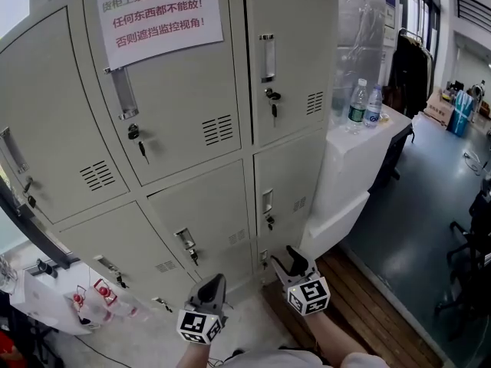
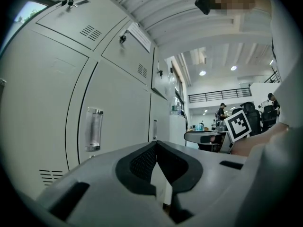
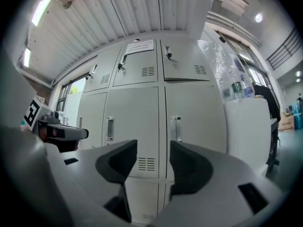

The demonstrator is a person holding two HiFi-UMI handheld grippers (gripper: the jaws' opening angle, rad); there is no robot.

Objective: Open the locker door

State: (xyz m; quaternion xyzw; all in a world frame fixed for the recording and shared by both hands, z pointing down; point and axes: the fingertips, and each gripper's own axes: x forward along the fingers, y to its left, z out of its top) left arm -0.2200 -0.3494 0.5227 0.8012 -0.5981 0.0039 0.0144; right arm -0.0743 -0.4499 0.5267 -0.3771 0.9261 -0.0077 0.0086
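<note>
A bank of grey metal lockers (image 1: pixel 192 136) fills the head view, all doors closed. A paper sign (image 1: pixel 159 10) is taped to an upper door. The lower right door (image 1: pixel 288 190) has a recessed handle (image 1: pixel 267 201) with a key (image 1: pixel 270 221) under it. My right gripper (image 1: pixel 295 263) is held low before that door, open, with nothing between its jaws. In the right gripper view the gripper (image 3: pixel 153 148) faces the seam between two handles (image 3: pixel 110 128) (image 3: pixel 176 128). My left gripper (image 1: pixel 211 288) is shut and empty, its tips (image 2: pixel 156 143) meeting, a handle (image 2: pixel 93 129) beyond.
A white cabinet (image 1: pixel 360 152) stands right of the lockers with two water bottles (image 1: pixel 357 106) on top. Dark clothes (image 1: pixel 406 67) hang behind it. A wooden strip (image 1: pixel 368 313) and grey floor lie to the right. Red-and-white items (image 1: pixel 103 291) sit at the lower left.
</note>
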